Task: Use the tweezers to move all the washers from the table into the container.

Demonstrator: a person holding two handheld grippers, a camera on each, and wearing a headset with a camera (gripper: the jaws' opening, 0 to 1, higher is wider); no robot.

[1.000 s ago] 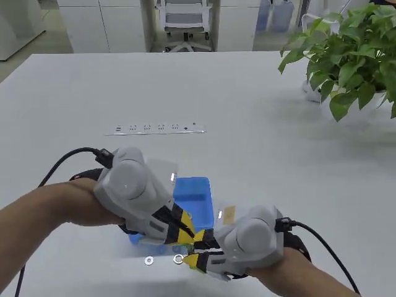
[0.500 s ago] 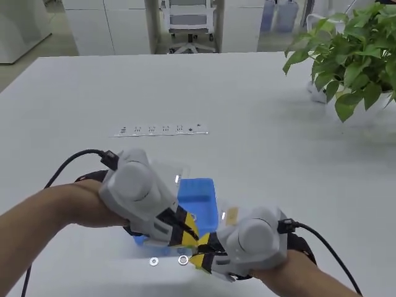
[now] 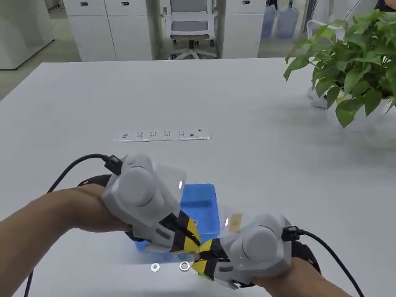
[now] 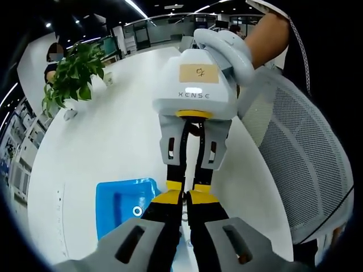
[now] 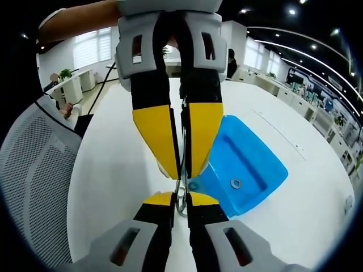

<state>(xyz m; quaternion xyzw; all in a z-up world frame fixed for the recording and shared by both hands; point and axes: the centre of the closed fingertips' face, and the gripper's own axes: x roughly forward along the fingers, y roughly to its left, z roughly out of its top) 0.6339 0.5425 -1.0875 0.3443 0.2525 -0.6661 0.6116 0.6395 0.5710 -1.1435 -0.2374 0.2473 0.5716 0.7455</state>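
My hands are drawn in close to me over the near part of the white table (image 3: 260, 142), forearms angling inward, so the left gripper (image 3: 187, 232) and the right gripper (image 3: 206, 257) meet nose to nose, yellow tips almost touching. Both pairs of jaws are pressed nearly together on the tweezers (image 5: 182, 187). In the right gripper view the thin metal runs up between the left gripper's yellow pads, and its rounded, joined end sits in the narrow slit of my right jaws. The long axis follows the line from one gripper to the other; the working tips are hidden between the left pads. The blue container (image 3: 204, 197) lies just beyond and beneath the meeting point, open side up, with one washer (image 5: 235, 183) on its floor. Two more washers (image 3: 154, 267) (image 3: 184, 266) lie on the table just in front of the container, side by side, below the left jaws. Ahead the tabletop is broad and bare up to a power strip (image 3: 162, 135), with a potted plant (image 3: 349, 59) far right. A mesh chair back (image 5: 34, 187) stands close behind the table's near edge.
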